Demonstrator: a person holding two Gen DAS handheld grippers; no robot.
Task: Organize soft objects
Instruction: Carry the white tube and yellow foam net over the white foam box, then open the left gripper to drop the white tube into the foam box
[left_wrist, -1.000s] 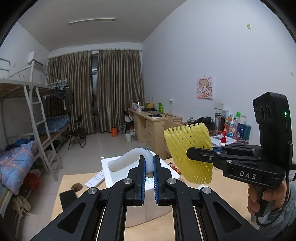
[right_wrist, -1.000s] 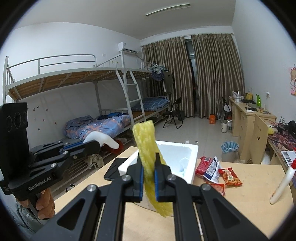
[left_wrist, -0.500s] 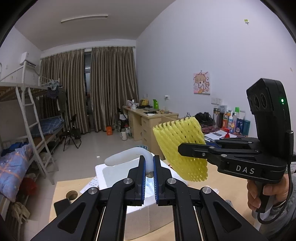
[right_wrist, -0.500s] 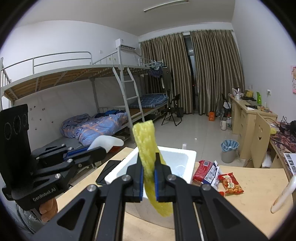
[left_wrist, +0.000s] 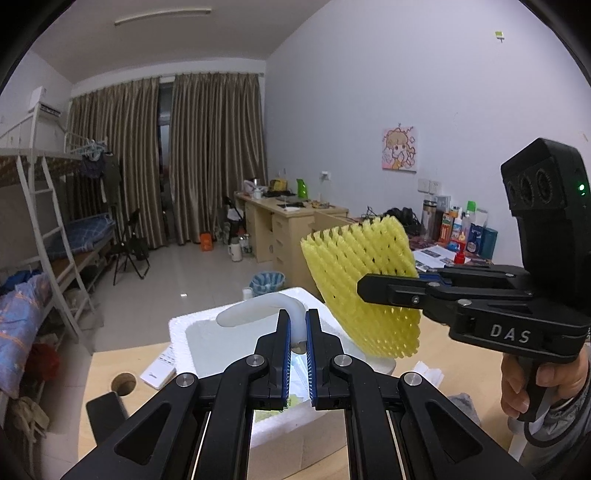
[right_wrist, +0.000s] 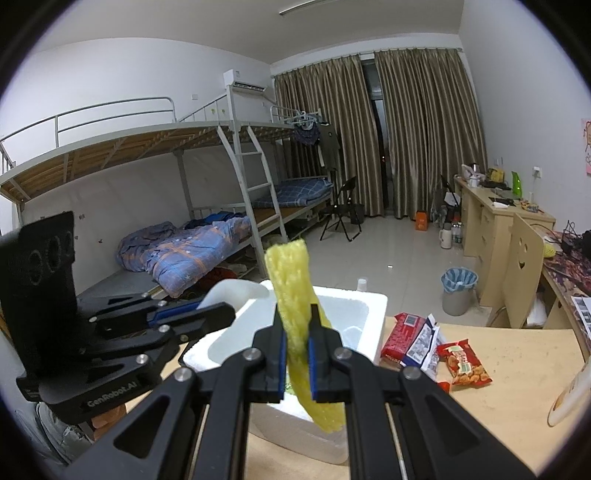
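Observation:
My left gripper (left_wrist: 298, 325) is shut on a curved white foam piece (left_wrist: 258, 312) and holds it over the near rim of a white styrofoam box (left_wrist: 184, 332) on the wooden table (left_wrist: 110, 358). To its right, my right gripper (left_wrist: 364, 288) is shut on a yellow foam net sleeve (left_wrist: 354, 266), a hand on its handle. In the right wrist view the right gripper (right_wrist: 297, 332) pinches the yellow sleeve (right_wrist: 290, 277) upright above the box (right_wrist: 369, 314). There the left gripper (right_wrist: 225, 312) holds the white piece (right_wrist: 236, 291) at the box's left rim.
Snack packets (right_wrist: 424, 343) lie right of the box and a white bottle (right_wrist: 565, 398) lies at the table's right edge. A white card (left_wrist: 159, 373), a round table hole (left_wrist: 123, 382), a dark phone (left_wrist: 107, 410) and a grey cloth (left_wrist: 461, 404) surround the box.
Both grippers have carried their foam pieces forward, closer to the box. The left gripper's white piece now reaches the box's left rim. Both grips are unchanged.

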